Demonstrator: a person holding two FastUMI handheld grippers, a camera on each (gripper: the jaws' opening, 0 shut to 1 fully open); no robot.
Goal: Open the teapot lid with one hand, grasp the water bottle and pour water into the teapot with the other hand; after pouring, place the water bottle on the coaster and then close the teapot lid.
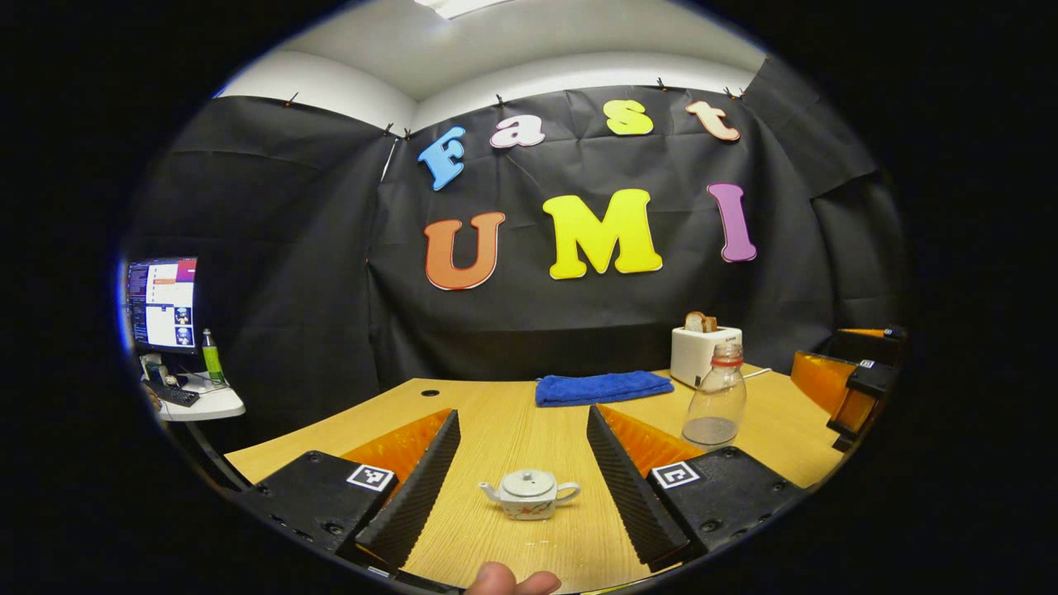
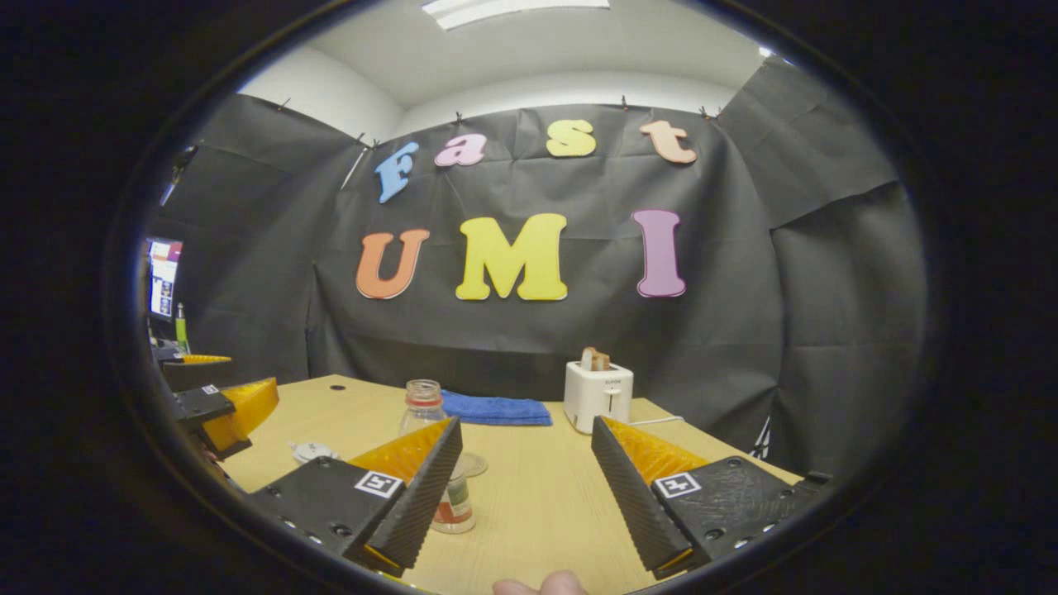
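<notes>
Lidded teapot (image 1: 529, 494), spout toward 9 o'clock, handle toward 3; water bottle (image 1: 715, 395) upright at 2 o'clock; left gripper (image 1: 521, 475) and right gripper (image 2: 522, 479) both spread, empty.

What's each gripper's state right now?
Left gripper: open, holding nothing, teapot between its fingers.
Right gripper: open, holding nothing, beside water bottle.
</notes>
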